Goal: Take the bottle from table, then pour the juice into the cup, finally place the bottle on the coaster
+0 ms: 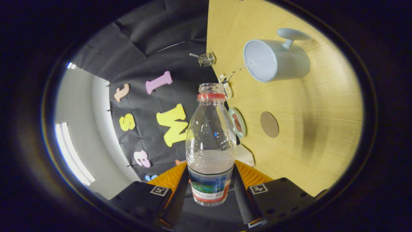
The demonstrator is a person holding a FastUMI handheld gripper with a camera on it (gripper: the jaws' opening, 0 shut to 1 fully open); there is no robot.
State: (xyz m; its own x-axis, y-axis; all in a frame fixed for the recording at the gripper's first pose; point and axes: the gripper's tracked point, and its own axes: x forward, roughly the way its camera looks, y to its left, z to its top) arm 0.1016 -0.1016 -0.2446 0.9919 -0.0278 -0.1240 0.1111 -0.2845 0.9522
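i have my gripper clamped on the bottle, both fingers pressing its labelled lower part so the open neck stays free. right of the bottle lies the round coaster on the table. beyond it sits the cup, seemingly ready for pouring.

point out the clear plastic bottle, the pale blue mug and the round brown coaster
clear plastic bottle [210,141]: gripper view, mid body.
pale blue mug [291,62]: gripper view, outer side wall.
round brown coaster [269,124]: gripper view, centre.
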